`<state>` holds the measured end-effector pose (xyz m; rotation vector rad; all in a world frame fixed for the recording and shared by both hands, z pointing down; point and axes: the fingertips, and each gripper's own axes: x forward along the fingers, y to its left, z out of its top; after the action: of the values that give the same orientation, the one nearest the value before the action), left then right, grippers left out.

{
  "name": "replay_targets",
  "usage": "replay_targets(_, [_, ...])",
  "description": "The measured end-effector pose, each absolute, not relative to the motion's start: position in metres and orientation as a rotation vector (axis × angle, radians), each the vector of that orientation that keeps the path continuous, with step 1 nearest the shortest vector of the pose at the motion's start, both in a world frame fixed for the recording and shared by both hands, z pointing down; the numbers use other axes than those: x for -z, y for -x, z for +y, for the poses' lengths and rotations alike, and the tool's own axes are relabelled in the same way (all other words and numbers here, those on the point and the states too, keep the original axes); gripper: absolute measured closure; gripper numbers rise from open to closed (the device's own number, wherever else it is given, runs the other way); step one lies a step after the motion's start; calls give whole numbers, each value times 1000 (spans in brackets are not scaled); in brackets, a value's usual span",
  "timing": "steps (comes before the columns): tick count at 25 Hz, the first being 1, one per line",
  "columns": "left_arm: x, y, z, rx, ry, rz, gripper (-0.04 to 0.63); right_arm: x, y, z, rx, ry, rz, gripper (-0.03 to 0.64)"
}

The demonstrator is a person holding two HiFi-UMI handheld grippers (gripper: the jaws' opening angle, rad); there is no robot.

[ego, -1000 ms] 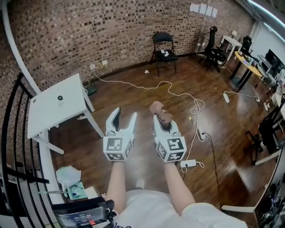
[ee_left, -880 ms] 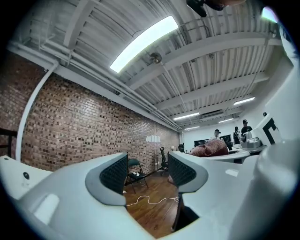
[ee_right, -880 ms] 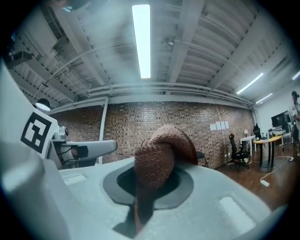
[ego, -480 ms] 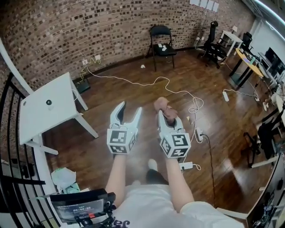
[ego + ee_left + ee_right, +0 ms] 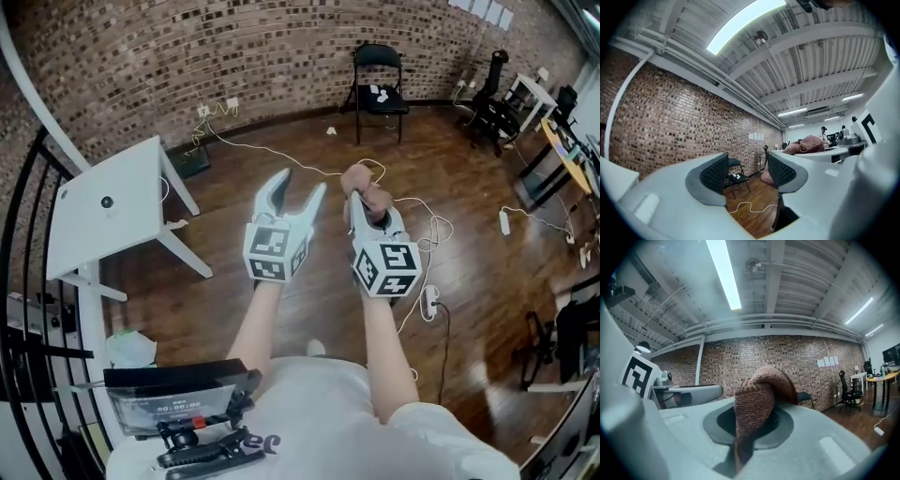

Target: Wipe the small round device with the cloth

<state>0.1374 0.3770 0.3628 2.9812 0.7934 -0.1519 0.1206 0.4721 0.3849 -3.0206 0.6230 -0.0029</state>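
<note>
You are holding the cloth (image 5: 364,187) clamped in your right gripper (image 5: 370,216) for wiping — left gripper (image 5: 300,184) parted, empty — while the small round device (image 5: 107,202) is sitting on the desk (image 5: 131,239) well off to its left.

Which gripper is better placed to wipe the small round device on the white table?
Right: the right gripper grips the cloth; the left gripper is open and empty. Neither is near the small round device.

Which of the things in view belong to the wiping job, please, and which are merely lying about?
For the job: brown knitted cloth, small round device, white table under it.
Lying about: black folding chair, floor cables, power strip, plastic bag.
</note>
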Motion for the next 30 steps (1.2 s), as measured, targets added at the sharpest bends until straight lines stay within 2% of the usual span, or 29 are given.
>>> replay_targets(8, [-364, -214, 394, 123, -3020, 737, 325, -391, -204, 486, 42, 2979, 692, 590])
replay_targets(13, [-370, -289, 370, 100, -3021, 684, 325, -397, -282, 462, 68, 2972, 739, 590])
replay_targets(21, [-355, -413, 288, 152, -3024, 549, 325, -382, -409, 383, 45, 2983, 866, 590])
replay_targets(30, [-376, -479, 162, 107, -3089, 127, 327, -393, -500, 256, 76, 2832, 1257, 589])
